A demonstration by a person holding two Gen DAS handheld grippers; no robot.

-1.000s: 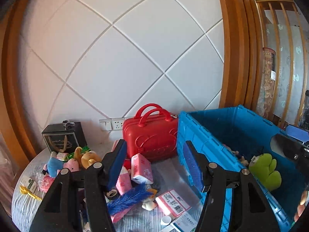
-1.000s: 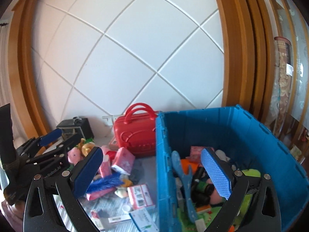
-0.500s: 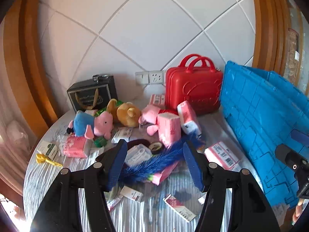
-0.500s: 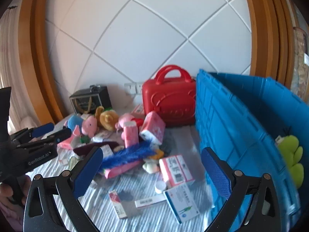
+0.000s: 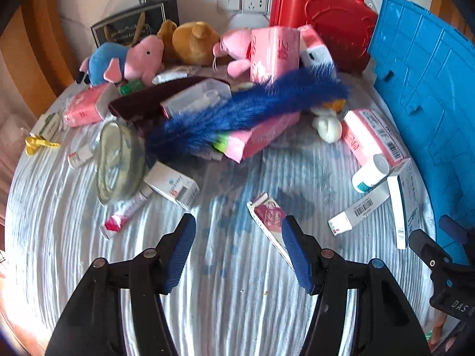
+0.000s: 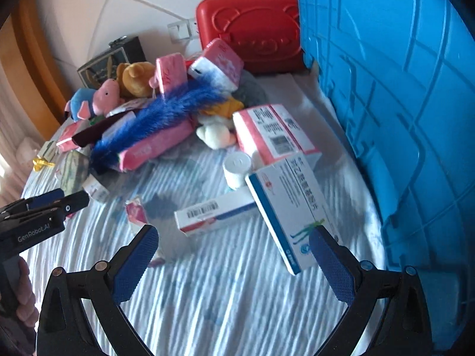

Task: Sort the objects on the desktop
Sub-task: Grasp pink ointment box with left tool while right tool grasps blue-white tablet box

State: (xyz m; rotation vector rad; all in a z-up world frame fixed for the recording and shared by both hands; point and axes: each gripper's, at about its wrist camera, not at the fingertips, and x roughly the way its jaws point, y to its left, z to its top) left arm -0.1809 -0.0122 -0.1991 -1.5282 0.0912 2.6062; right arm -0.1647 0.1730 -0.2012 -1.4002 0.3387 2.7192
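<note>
Left gripper (image 5: 239,228) jaws apart, nothing between the pads, tilted down over the striped tablecloth (image 5: 231,296). A small pink packet (image 5: 268,216) lies just past its right finger, touching or nearly so, can't tell. Right gripper (image 6: 233,241) also wide open and empty, above bare cloth; its right finger sits just beside the corner of a blue-and-white box (image 6: 292,207).

Clutter to sort is spread across the table: blue feather duster (image 5: 246,109) lying across a long pink pack (image 5: 261,138), clear plastic case (image 5: 196,98) on a dark red cloth (image 5: 142,102), roll of tape (image 5: 118,160), small white box (image 5: 172,184) beside it, pink-tipped tube (image 5: 126,212), yellow clip (image 5: 38,144) near the left edge. Toward the back: blue-and-pink plush (image 5: 118,62), brown plush (image 5: 193,41), pink plush (image 5: 234,50), upright pink tissue pack (image 5: 274,52), black box (image 5: 133,26) and red case (image 5: 323,17) against the wall with the socket (image 5: 252,0).

On the right, a pink-and-white box (image 6: 273,132) with the white bottle (image 6: 236,169) just beside it; the blue-and-white box leans over a long barcode box (image 6: 213,212). White plush (image 6: 215,135) sits near the pink-and-white box. The blue crate (image 6: 386,103) stands along the right side of the table, only its outer wall in view, contents not visible.

Left gripper shows at the left edge of the right wrist view, held in a hand (image 6: 22,299)
</note>
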